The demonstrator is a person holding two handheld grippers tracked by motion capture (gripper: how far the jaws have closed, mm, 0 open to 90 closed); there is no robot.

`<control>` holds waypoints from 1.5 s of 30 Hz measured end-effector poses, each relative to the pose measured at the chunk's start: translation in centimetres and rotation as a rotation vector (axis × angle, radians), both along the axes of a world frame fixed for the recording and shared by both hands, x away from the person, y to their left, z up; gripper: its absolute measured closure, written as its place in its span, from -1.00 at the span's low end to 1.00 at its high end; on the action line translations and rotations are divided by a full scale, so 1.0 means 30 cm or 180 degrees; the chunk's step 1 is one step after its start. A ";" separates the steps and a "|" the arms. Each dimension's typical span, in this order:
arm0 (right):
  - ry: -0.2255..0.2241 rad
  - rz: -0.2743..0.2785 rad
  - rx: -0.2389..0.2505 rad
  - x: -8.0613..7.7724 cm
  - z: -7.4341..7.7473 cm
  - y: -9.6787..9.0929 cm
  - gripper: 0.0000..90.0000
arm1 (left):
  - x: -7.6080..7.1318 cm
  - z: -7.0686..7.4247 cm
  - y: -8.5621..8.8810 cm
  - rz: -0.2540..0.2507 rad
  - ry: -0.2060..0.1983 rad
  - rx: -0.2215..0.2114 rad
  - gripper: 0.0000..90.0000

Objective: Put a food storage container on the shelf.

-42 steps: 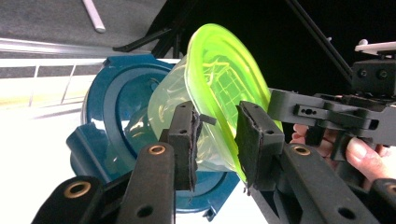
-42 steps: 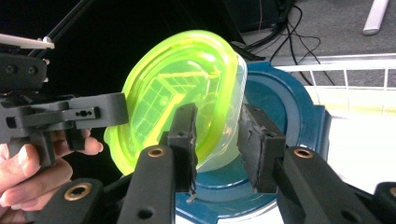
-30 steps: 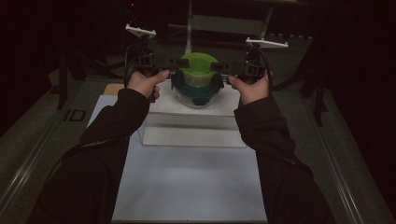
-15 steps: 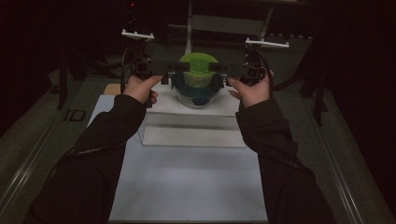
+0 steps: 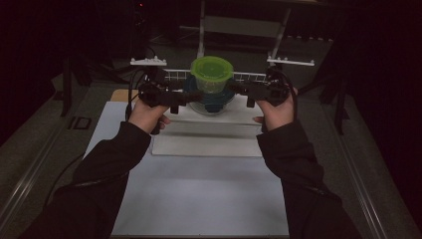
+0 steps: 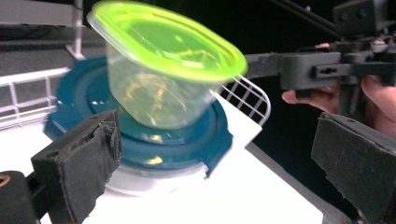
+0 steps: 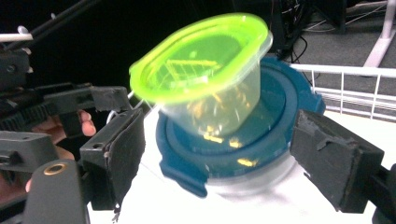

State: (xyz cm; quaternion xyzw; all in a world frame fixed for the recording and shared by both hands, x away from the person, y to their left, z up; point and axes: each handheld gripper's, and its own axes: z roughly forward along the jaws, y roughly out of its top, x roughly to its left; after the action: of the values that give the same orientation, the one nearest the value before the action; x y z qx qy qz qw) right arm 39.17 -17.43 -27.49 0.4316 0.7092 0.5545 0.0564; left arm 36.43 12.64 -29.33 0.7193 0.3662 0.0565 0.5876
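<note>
A clear tub with a lime-green lid (image 5: 212, 73) sat tilted on top of a larger round container with a dark blue lid (image 5: 213, 101), which stood on a white board (image 5: 209, 130) near the far end of the desk (image 5: 199, 199). A white wire rack (image 5: 171, 74) ran just behind them.

In the high view the left tongs (image 5: 180, 101) lay at about nine o'clock from the tub and the right tongs (image 5: 244, 93) at about three o'clock, both pointing inward at the stack. Both had just been opening. In the left gripper view the black pads (image 6: 88, 163) stood wide apart, the tub up at twelve o'clock between and beyond them, touching neither; the right tongs came in at two o'clock. In the right gripper view the pads (image 7: 334, 158) were likewise spread wide, gripping nothing, with the tub at twelve o'clock and the blue-lidded container just below it.
</note>
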 end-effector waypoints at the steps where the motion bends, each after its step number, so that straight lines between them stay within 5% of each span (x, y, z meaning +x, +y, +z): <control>1: -0.0012 0.0010 -0.0010 -0.008 -0.008 -0.002 -0.61 | -0.011 -0.007 0.000 -0.0017 -0.0009 0.0007 -0.97; 12: -0.0045 0.0208 -0.0091 -0.109 -0.137 -0.008 -0.60 | -0.118 -0.114 0.007 -0.0140 -0.0079 0.0048 -0.97; 24: -0.0077 0.0368 -0.0201 -0.187 -0.287 -0.019 -0.61 | -0.229 -0.247 -0.055 -0.0406 -0.0210 0.0280 -0.96; 33: -0.0088 0.0453 -0.0218 -0.243 -0.414 -0.029 -0.61 | -0.290 -0.359 -0.095 -0.0553 -0.0197 0.0385 -0.96; 45: 0.0090 0.0584 -0.0214 -0.293 -0.581 -0.042 -0.61 | -0.347 -0.489 -0.130 -0.0740 -0.0114 0.0431 -0.97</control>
State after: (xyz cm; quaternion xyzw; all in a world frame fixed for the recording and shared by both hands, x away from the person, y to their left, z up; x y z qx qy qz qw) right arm 30.39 -18.71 -44.93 0.3704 0.7647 0.5271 0.0099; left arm 26.01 8.76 -44.01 0.7937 0.2652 0.0254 0.5468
